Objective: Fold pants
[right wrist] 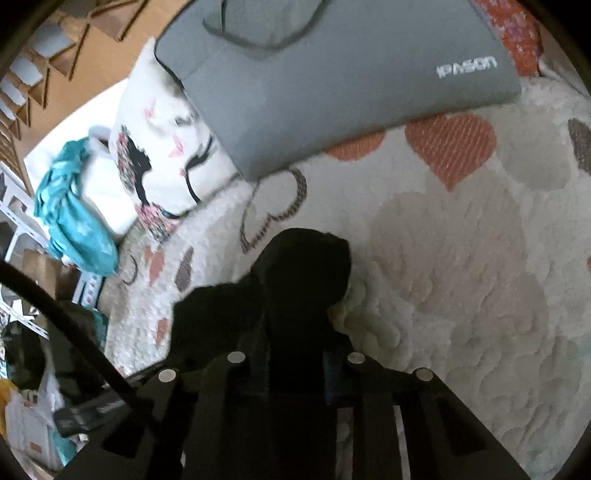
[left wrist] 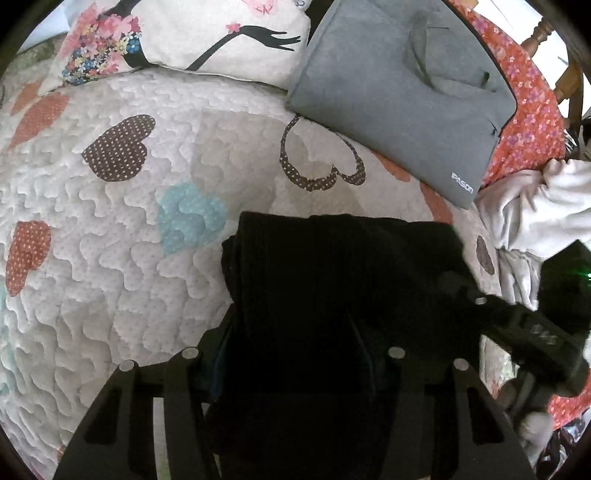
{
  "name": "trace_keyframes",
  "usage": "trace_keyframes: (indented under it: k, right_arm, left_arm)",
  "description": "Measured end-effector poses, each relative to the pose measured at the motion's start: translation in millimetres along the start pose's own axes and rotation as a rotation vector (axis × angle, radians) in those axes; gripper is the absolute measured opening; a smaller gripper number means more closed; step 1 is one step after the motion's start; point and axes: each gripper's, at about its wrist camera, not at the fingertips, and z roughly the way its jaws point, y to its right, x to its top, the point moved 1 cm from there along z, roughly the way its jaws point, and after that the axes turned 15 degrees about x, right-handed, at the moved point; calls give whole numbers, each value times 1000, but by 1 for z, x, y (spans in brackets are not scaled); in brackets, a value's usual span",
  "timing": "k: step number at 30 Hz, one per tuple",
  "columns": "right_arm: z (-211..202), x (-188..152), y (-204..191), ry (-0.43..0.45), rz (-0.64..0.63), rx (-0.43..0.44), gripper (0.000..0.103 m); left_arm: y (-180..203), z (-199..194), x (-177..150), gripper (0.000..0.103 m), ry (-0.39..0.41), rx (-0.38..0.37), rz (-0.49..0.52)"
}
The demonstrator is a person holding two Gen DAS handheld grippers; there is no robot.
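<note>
Your black pants (left wrist: 332,280) lie bunched on the quilted bed cover (left wrist: 110,229), filling the lower centre of the left wrist view and running down between the fingers of your left gripper (left wrist: 295,354). That gripper is closed on the dark fabric. In the right wrist view the pants (right wrist: 299,280) rise as a dark fold in the lower middle of the frame, and your right gripper (right wrist: 295,365) is clamped on that fold; the cloth is too dark to make out its edges there. The right gripper's body also shows at the lower right of the left wrist view, touching the pants.

Beyond the pants, in the upper part of both views, a grey IPASON bag (left wrist: 402,96) rests on the cover beside a white printed pillow (left wrist: 192,33). White cloth (left wrist: 535,206) is heaped at the right edge of the left view, and teal fabric (right wrist: 74,210) hangs at the left of the right view.
</note>
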Motion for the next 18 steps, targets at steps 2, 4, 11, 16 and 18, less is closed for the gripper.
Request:
trace_keyframes:
  k: [2, 4, 11, 16, 18]
  right_arm:
    - [-7, 4, -5, 20, -13, -10, 20]
    - [-8, 4, -6, 29, -26, -40, 20]
    - [6, -2, 9, 1, -62, -256, 41]
    - [-28, 12, -16, 128, -105, -266, 42]
    - [-33, 16, -27, 157, -120, -166, 43]
  left_arm:
    - [4, 2, 2, 54, 5, -4, 5]
    - [8, 3, 2, 54, 12, -5, 11]
    - [3, -9, 9, 59, 1, 25, 27]
    - [-18, -43, 28, 61, 93, 12, -22]
    - [-20, -43, 34, 64, 114, -56, -60]
